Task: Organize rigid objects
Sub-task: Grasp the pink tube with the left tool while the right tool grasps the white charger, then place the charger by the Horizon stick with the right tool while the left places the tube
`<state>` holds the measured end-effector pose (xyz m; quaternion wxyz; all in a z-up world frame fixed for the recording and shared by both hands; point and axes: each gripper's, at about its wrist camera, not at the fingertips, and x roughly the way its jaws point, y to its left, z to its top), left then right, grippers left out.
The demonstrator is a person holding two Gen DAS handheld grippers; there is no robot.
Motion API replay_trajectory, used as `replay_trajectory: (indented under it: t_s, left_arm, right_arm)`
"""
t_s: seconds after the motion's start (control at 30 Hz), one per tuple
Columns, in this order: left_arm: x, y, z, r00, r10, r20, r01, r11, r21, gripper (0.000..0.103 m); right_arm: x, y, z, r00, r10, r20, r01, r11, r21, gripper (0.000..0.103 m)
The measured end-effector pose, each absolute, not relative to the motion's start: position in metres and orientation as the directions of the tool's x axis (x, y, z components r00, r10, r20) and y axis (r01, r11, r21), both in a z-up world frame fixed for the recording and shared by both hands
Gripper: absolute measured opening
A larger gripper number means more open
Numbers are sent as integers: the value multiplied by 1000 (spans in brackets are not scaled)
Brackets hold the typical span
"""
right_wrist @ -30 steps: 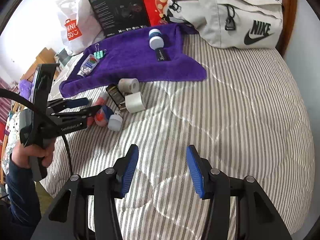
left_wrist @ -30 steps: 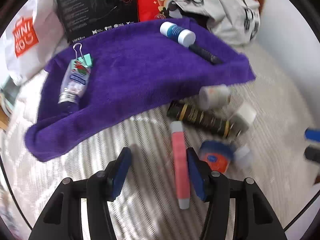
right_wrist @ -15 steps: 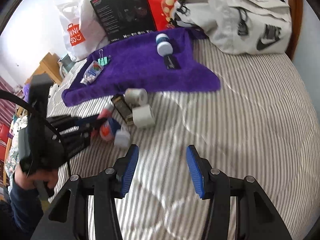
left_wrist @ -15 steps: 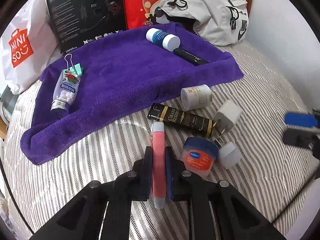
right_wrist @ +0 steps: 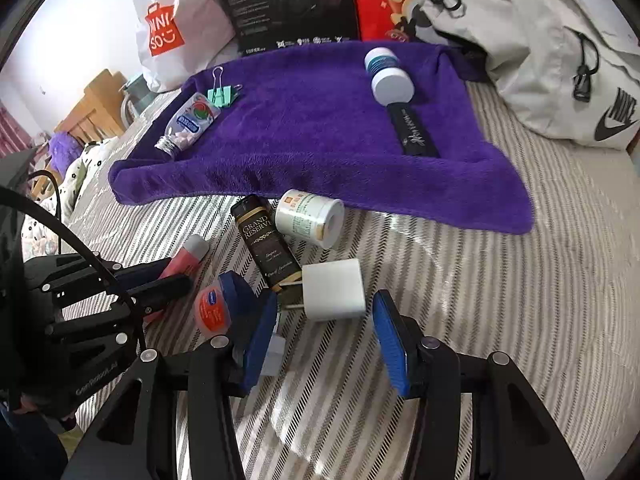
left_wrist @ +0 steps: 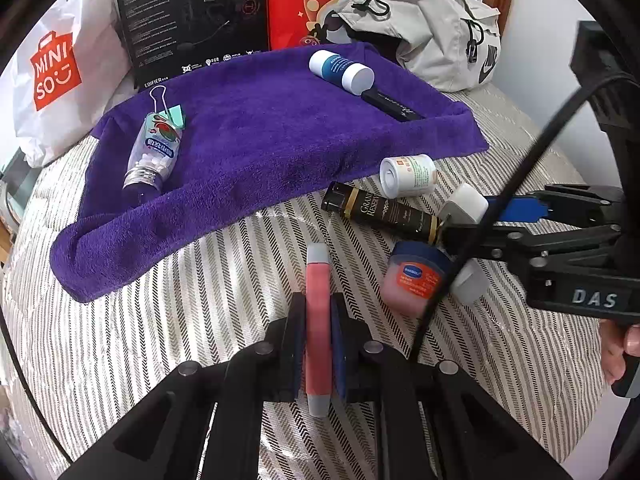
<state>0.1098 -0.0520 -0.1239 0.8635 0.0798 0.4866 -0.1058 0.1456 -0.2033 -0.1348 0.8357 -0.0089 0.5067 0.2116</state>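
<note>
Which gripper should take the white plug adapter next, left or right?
Right. The right gripper is open, with the white plug adapter just ahead of the gap between its fingers. The left gripper is already shut on the pink tube, so it is occupied.

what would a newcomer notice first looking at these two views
Probably the big purple towel spread over the striped bed, a few bottles lying on it. Next, the left claw shut on a pink tube, and the right claw open around a white plug.

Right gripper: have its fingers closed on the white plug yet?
No, the right gripper is open, with the white plug lying loose between its fingers.
</note>
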Motion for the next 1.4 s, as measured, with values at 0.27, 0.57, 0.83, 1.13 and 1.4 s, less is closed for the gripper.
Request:
replay_trajectory:
  t_s: [0.27,0.57,0.83,1.13,1.4]
  left_arm:
    - [110,-51,-124,506,-112,-855,264,964,29,12]
    - [108,-54,-125,514,-96,-852,259,965,48,12]
    - [110,-56,-125,519,-70,-852,231,971,61,13]
    - [109,-57,-126,544,-55,-838,205,976,69,13]
    - [99,-31,-121,542,-65,-838,175,984,36,12]
  right_arm:
    - [144,-199,-138,433,317,-844,-403,906,134,45]
    - [130,-244,-137,441,202,-874,-335,941,49,45]
    - [126,-243,-142,489,156,-858,-261,965,26,47]
    - [120,-243,-144,560,119,-820,-154,987,38,44]
    - [109,-254,-127,563,151,-812,-164,984,69,44]
